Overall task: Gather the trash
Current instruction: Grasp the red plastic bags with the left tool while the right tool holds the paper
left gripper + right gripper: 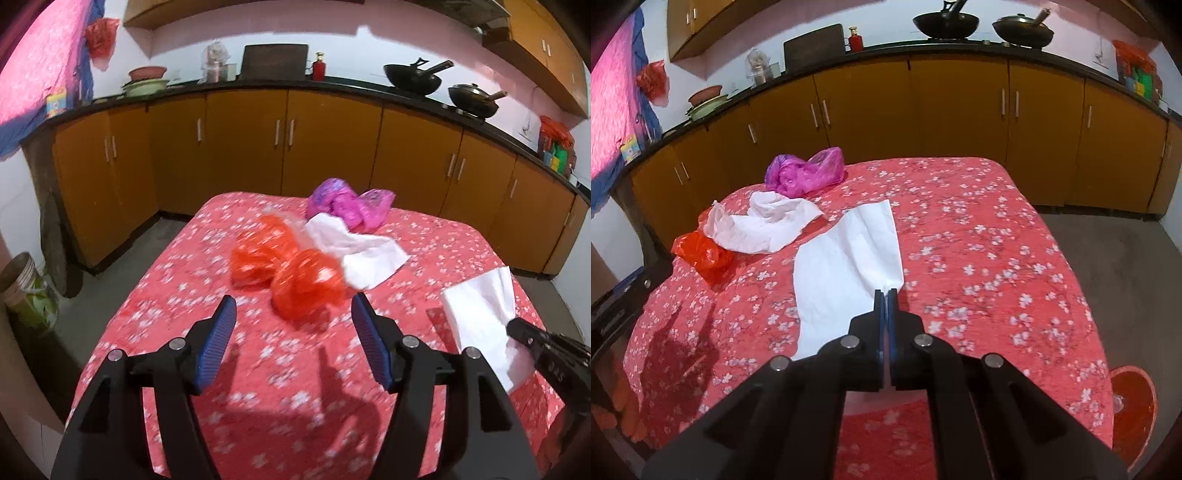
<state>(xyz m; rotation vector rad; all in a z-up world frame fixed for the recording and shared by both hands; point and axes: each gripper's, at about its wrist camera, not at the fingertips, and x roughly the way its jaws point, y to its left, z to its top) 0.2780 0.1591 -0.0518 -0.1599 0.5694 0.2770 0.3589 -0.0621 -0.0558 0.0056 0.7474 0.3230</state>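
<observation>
On a table under a red flowered cloth point(979, 229), the right gripper point(886, 292) has its jaws pinched together on the near corner of a flat white paper sheet point(846, 258). The sheet's long axis runs from that pinched corner away toward the far cabinets, leaning slightly left, and it widens toward its near left side.

The left gripper point(293, 314) stands with its blue pads point(221, 332) apart and nothing between them, just short of an orange plastic bag point(295, 273) that lies crumpled near the middle of the cloth.

The left wrist view shows that bag as two bunched lobes side by side; the right wrist view shows only its edge point(701, 254), partly under a crumpled white tissue point(764, 225). Beyond the tissue, at the far left edge of the table, lies a pink-purple plastic bag point(805, 171). Only the right wrist view takes in an orange bin point(1134, 410) on the floor at the near right of the table. Only the left wrist view shows a container with green contents point(31, 295) on the floor at the left.
</observation>
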